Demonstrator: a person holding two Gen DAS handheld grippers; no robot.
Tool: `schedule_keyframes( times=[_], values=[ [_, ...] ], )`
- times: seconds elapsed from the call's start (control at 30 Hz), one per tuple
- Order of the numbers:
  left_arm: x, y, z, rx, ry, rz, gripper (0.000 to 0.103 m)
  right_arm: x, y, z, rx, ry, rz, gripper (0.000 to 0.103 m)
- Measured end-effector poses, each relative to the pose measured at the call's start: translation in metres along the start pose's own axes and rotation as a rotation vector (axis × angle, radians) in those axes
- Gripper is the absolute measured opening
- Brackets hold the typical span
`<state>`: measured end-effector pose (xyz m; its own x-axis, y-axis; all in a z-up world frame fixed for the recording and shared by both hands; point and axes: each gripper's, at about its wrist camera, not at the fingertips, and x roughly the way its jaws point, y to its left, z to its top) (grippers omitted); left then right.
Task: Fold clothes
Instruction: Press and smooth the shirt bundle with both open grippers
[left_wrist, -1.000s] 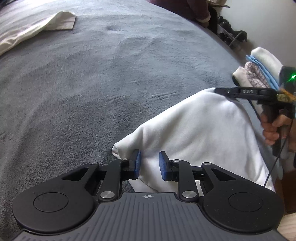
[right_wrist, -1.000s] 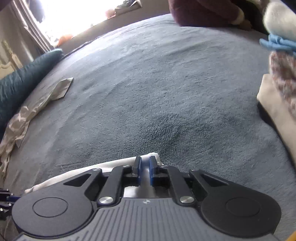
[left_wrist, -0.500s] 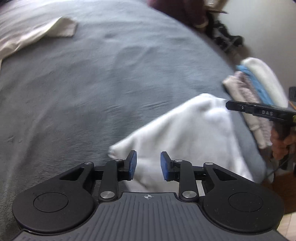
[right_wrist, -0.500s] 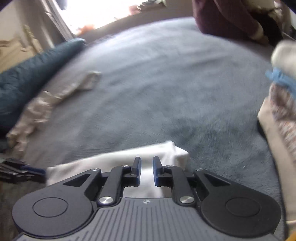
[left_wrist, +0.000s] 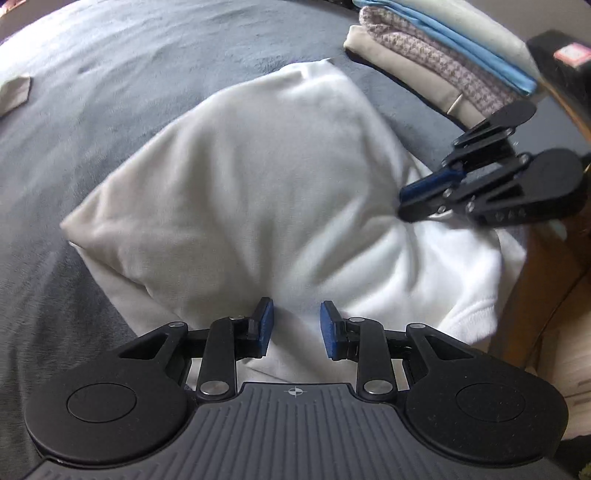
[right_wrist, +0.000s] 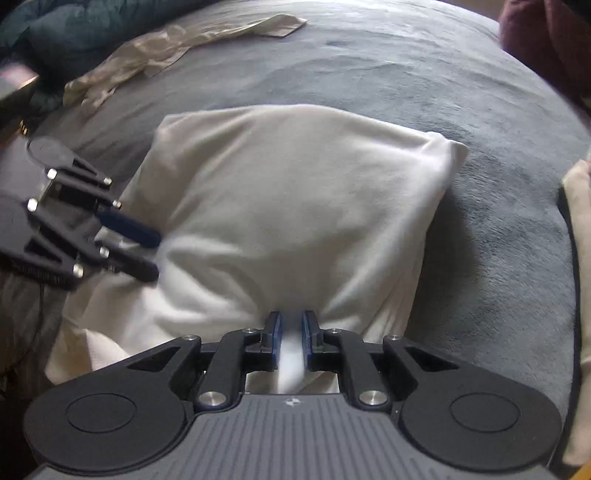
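A white fleece garment lies folded and puffed up on the grey blanket. My left gripper is at its near edge, blue pads shut on a thick bunch of the cloth. Creases run toward my right gripper, which pinches the garment's right side. In the right wrist view the same garment spreads ahead. There my right gripper has a white strip between its pads and its jaws are closing on it. My left gripper grips the left edge.
A stack of folded clothes sits just beyond the garment at the right; its beige edge shows in the right wrist view. A crumpled beige garment lies far left, by a dark teal pillow. The bed's wooden edge is right.
Both grippers have swung back and rolled, keeping hold of the white garment. It now spreads out ahead of them instead of lying beside and under them. The folded stack looks closer.
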<state>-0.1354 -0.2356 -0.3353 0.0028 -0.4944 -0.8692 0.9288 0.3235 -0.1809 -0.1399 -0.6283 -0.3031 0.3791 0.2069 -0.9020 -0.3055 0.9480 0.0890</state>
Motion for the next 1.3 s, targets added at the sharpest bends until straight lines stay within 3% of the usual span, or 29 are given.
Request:
schedule_keyframes(
  times=[0.1, 0.23, 0.33, 0.43, 0.53, 0.63, 0.73, 0.83, 0.93, 1.03, 1.13, 1.3],
  values=[
    [-0.020, -0.011, 0.001, 0.035, -0.040, 0.008, 0.028, -0.022, 0.002, 0.000, 0.022, -0.044, 0.007, 0.016],
    [-0.027, -0.038, -0.010, 0.100, -0.040, -0.084, 0.028, -0.048, 0.024, -0.013, -0.040, -0.074, 0.103, 0.016],
    [-0.004, -0.056, -0.030, 0.139, 0.049, -0.124, 0.028, -0.030, 0.040, -0.034, -0.102, 0.001, 0.107, 0.015],
    [-0.001, -0.064, -0.043, 0.181, 0.037, -0.100, 0.028, -0.015, 0.045, -0.052, -0.136, -0.005, 0.064, 0.014],
    [-0.012, -0.059, -0.039, 0.140, 0.042, -0.106, 0.029, -0.027, 0.045, -0.045, -0.095, -0.022, 0.070, 0.016],
    [-0.014, -0.055, -0.042, 0.128, 0.044, -0.102, 0.031, -0.046, 0.050, -0.045, -0.111, -0.083, 0.139, 0.018],
    [-0.006, -0.054, -0.049, 0.107, 0.046, -0.116, 0.032, -0.035, 0.058, -0.059, -0.176, -0.016, 0.189, 0.020],
    [-0.004, -0.046, -0.049, 0.038, 0.049, -0.141, 0.032, -0.024, 0.064, -0.077, -0.288, -0.007, 0.125, 0.020],
    [-0.007, -0.044, -0.049, 0.029, 0.044, -0.142, 0.032, -0.043, 0.068, -0.062, -0.300, -0.006, 0.112, 0.020],
    [-0.009, -0.045, -0.050, 0.036, 0.041, -0.141, 0.032, -0.057, 0.065, -0.055, -0.268, -0.052, 0.112, 0.023],
    [-0.017, -0.042, -0.046, 0.015, 0.051, -0.154, 0.032, -0.031, 0.050, -0.072, -0.261, 0.027, 0.059, 0.023],
    [-0.037, -0.034, -0.041, -0.027, 0.007, -0.135, 0.032, -0.063, 0.032, -0.052, -0.146, -0.040, 0.099, 0.023]
  ],
)
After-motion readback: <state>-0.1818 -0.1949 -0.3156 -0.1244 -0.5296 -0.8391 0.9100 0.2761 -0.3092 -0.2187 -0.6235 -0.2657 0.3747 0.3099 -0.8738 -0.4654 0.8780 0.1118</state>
